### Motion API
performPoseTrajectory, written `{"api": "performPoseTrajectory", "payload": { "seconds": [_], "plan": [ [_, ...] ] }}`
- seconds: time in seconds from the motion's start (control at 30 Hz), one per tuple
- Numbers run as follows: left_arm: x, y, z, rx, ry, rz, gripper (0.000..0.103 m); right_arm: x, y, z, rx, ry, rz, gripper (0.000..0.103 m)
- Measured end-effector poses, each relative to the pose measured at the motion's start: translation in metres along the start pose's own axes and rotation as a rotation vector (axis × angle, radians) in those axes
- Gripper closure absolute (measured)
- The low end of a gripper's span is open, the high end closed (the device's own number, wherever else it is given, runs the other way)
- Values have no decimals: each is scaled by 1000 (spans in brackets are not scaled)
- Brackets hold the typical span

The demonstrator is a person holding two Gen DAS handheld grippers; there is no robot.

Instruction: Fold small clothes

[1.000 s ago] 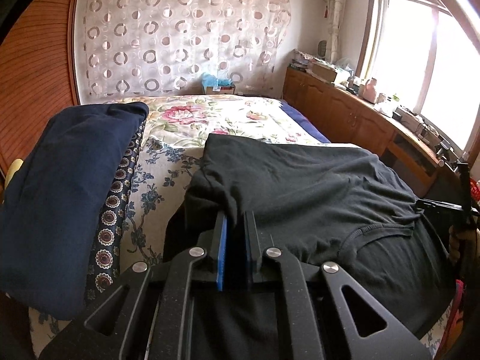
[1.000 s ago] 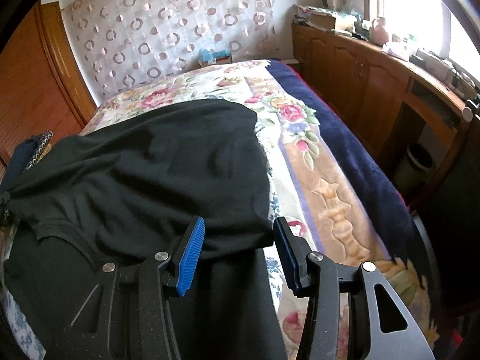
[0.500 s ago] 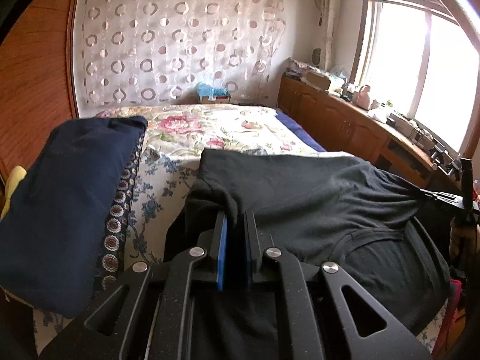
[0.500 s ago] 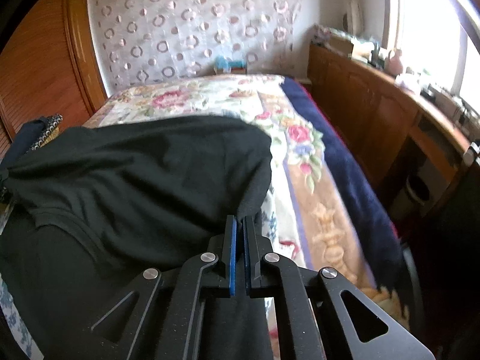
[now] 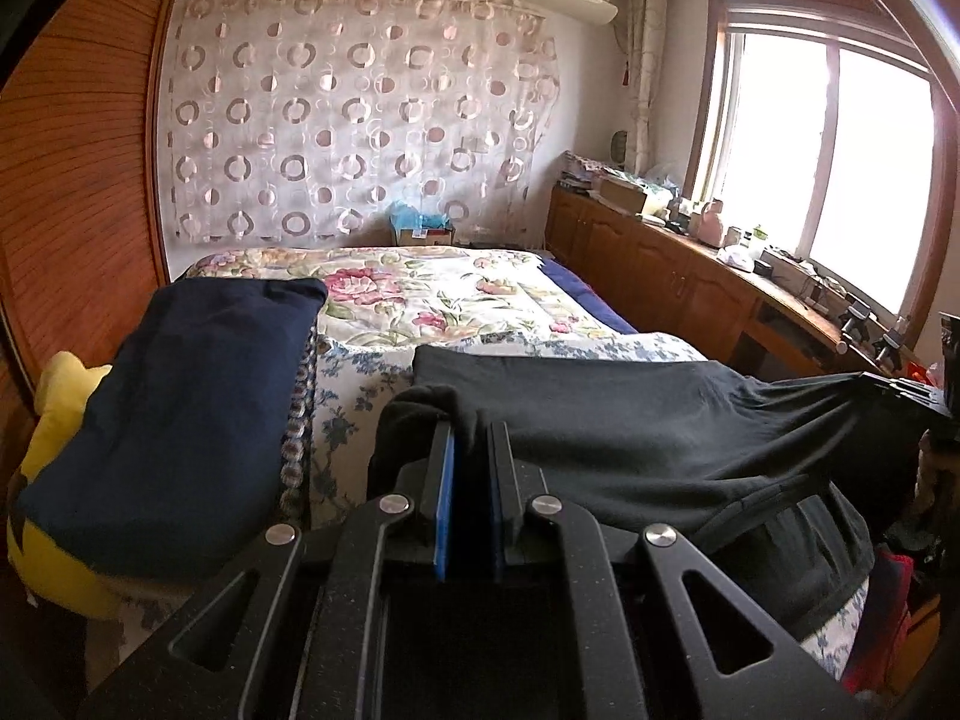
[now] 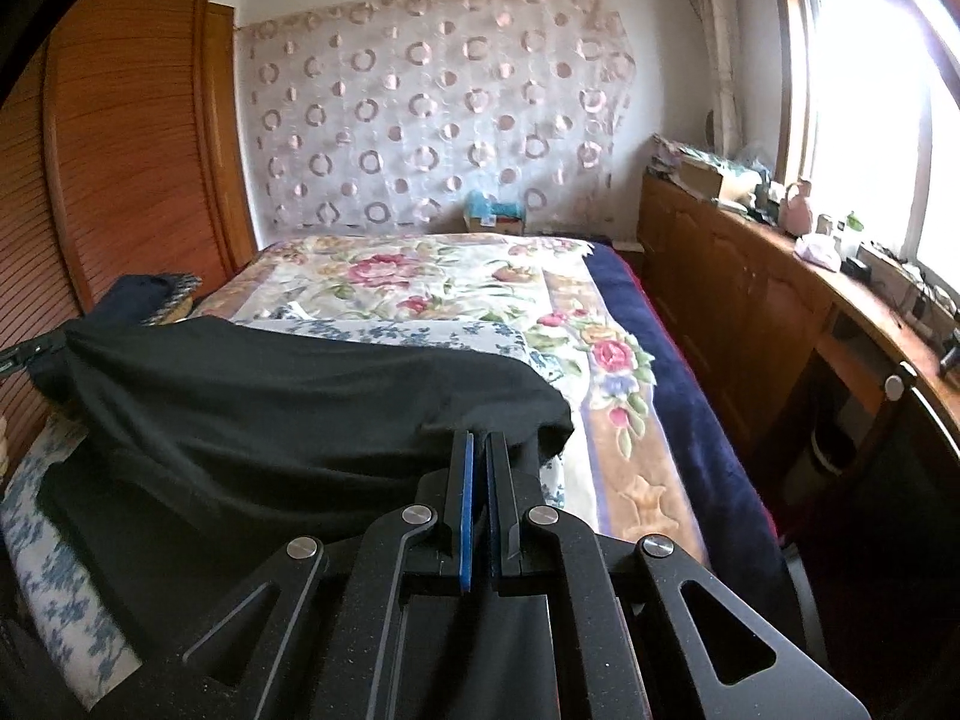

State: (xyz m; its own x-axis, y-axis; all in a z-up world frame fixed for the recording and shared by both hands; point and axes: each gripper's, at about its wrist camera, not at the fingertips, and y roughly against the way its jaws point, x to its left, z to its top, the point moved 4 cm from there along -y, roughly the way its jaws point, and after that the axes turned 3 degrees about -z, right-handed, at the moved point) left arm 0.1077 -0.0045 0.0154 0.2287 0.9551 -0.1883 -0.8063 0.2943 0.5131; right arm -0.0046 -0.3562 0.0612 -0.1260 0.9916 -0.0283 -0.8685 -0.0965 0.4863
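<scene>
Left wrist view: left gripper (image 5: 470, 438) stays clamped on the black cotton garment's (image 5: 630, 420) corner, now lifted above the floral quilted bed (image 5: 432, 294).
Right wrist view: right gripper (image 6: 479, 450), open a second ago, now pinches the opposite corner; fabric hangs taut, ready to fold.

We see a black garment (image 5: 630, 420) lying over a white sheet printed with small blue flowers (image 5: 354, 372). Beyond it we note a cream bedspread with pink and red roses and green leaves (image 5: 420, 300), edged by a tan band (image 6: 636, 480) and a navy border (image 6: 690, 420). A folded navy cloth (image 5: 180, 408) rests on a fabric with brown-and-white medallions (image 5: 297, 420), beside a yellow cushion (image 5: 54, 420). The wall hanging (image 5: 360, 120) is pale pink with brown rings. The cabinets (image 5: 660, 282) are reddish-brown wood. Both grippers, left (image 5: 470, 438) and right (image 6: 479, 444), are black with blue pads (image 5: 444, 498).
</scene>
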Motion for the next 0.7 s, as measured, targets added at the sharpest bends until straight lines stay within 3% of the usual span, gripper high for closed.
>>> {"api": "performPoseTrajectory", "payload": {
  "seconds": [0.37, 0.7],
  "plan": [
    [5, 28, -22, 14, -4, 16, 92, -2, 41, -20, 27, 48, 18, 100],
    [7, 7, -51, 99, 6, 45, 92, 3, 24, -43, 146, 34, 49, 100]
  ]
}}
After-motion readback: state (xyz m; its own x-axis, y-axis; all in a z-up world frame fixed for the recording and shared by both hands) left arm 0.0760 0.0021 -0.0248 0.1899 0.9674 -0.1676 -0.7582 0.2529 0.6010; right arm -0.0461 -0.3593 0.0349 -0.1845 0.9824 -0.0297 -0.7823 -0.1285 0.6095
